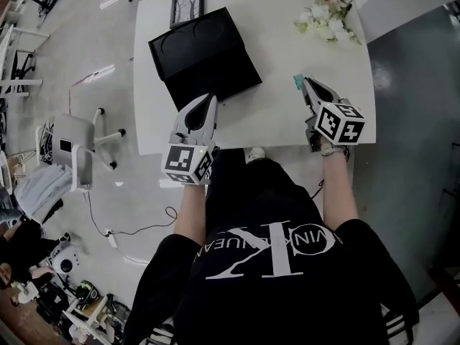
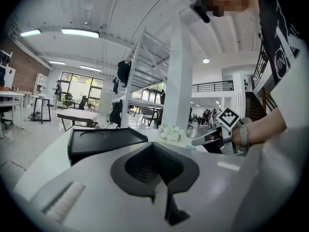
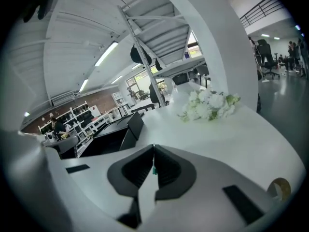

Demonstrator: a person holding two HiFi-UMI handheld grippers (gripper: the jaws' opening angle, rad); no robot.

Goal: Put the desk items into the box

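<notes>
at the left, near the tabletop's (image 1: 273,113) front edge, my left claw (image 1: 209,98) is pressed closed with nothing in it. its own view shows the two dark pads meeting and no object between them.

just beyond it, toward the far left corner, sits the black box (image 1: 205,60). i read it as open with the lid tilted back, though the dark inside is hard to make out. a picture frame (image 1: 187,7) stands behind it at the far edge.

further right, my right claw (image 1: 302,84) is over the right side of the tabletop, closed on a small teal item (image 1: 296,82) that pokes out at its tip. the flowers (image 1: 327,16) lie in the far right corner, well apart from it.

as i judge it, the step in hand is carrying this teal piece leftward to the box. to do it well i would hold the pinch firm, since little of the piece is caught. i would lift clear of the box's right wall, come in low over the opening, and only then part the pads. the left claw should wait at the front edge, out of the path.

the right gripper view shows just a thin teal sliver squeezed between the pads, which confirms the hold. the head view shows only a teal bit at the tip, but it alone lays out the path to the box. the left gripper view shows the box's low front lip from the side.
</notes>
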